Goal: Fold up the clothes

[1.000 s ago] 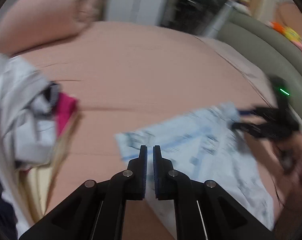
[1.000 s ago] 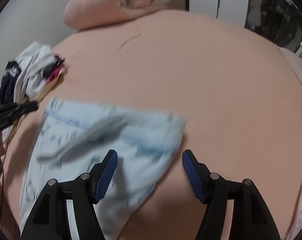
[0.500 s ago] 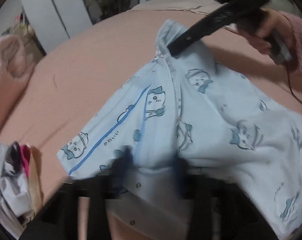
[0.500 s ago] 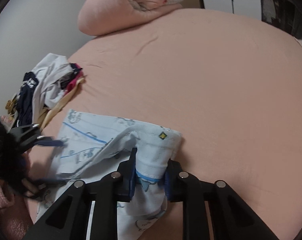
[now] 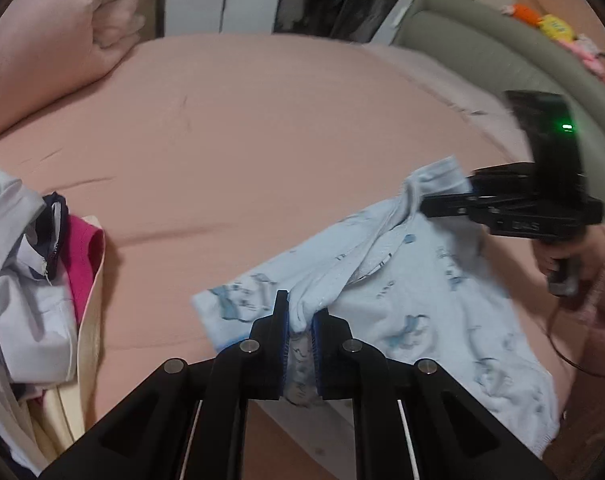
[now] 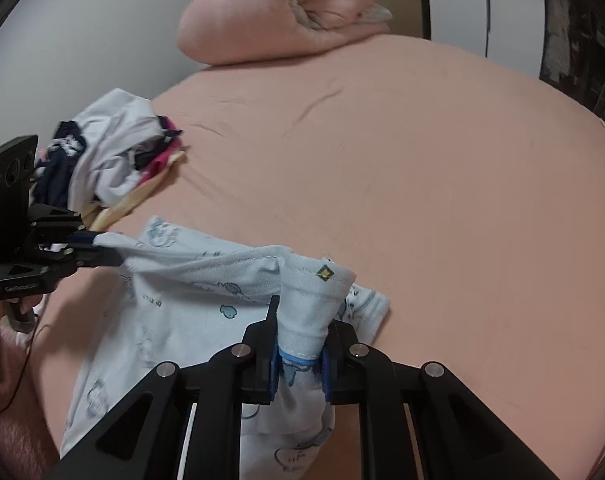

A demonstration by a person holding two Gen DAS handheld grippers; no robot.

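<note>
The pale blue cartoon-print cotton garment (image 6: 206,312) is pinched at opposite ends by the left gripper (image 5: 300,322) and right gripper (image 6: 300,328), unfolded, while beside it a heap of mixed clothes (image 6: 114,152) remains unsorted.

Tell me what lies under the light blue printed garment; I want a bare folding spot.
Only the pink bedsheet shows around the light blue garment, held by the left gripper and right gripper. Whatever lies beneath the flat part is covered.
</note>
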